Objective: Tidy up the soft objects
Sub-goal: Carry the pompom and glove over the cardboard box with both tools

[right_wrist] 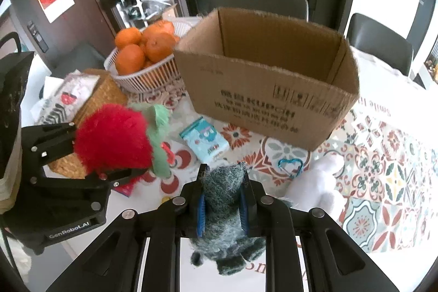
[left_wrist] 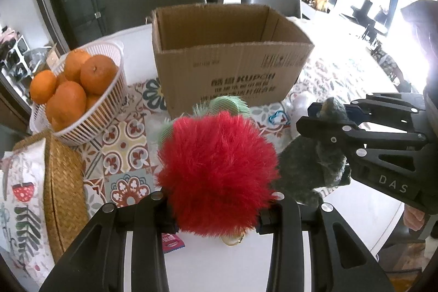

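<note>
The left gripper (left_wrist: pixel 217 212) is clamped on a fluffy red plush ball with pale green leaf-like felt pieces (left_wrist: pixel 219 168), its jaws pressed into the fur on both sides. The right gripper (right_wrist: pixel 223 199) is closed fully on a dark grey-green woolly soft toy (right_wrist: pixel 224 190), whose lower part hangs below the blue-lined pads (right_wrist: pixel 201 215). Both items are held clear above the table with the patterned tile-print cloth (right_wrist: pixel 383 155), just in front of the open brown corrugated cardboard box (left_wrist: pixel 230 56).

Status of the task:
- The box stands near the far edge of the table, top open. The visible part of its interior shows no contents; its floor is hidden behind the near wall.
- Two soft objects are lifted but not yet deposited. Neither is over the box opening.
- A white plush object (right_wrist: pixel 317 185) lies on the cloth near the box's right front corner, beside a small blue heart-shaped clip (right_wrist: pixel 290 166). It remains to be collected.
- A small light blue printed packet (right_wrist: pixel 204 140) lies on the cloth in front of the box.

Not part of the sorting, in my judgement: the white slatted plastic basket of oranges (left_wrist: pixel 90 111) at the table's left edge and the woven straw container (left_wrist: pixel 63 182) beside it.

Estimate: early stage; transfer into the box is the likely next step.
</note>
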### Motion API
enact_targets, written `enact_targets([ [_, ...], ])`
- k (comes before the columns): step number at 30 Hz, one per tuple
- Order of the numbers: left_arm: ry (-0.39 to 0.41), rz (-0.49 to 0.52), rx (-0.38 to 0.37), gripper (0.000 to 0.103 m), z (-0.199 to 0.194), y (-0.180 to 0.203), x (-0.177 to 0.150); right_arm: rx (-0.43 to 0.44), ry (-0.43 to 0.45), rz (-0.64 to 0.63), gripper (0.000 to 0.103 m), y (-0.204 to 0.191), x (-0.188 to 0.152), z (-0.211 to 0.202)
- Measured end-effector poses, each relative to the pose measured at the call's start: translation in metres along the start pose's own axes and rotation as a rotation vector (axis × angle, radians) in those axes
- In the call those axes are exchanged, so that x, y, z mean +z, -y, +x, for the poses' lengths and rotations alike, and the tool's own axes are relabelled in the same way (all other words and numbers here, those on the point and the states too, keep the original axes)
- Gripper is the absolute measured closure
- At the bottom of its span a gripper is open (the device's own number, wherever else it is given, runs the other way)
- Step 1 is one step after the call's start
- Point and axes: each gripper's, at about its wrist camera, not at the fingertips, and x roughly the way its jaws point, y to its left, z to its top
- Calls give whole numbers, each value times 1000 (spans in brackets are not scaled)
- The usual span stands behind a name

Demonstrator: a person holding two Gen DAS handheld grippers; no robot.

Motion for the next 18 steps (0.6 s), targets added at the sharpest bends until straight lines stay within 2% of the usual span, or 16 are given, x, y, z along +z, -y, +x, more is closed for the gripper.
enact_targets([
  [18, 146, 23, -7, 66, -64, 6, 48, -45, 189, -24, 83, -9, 44, -78],
])
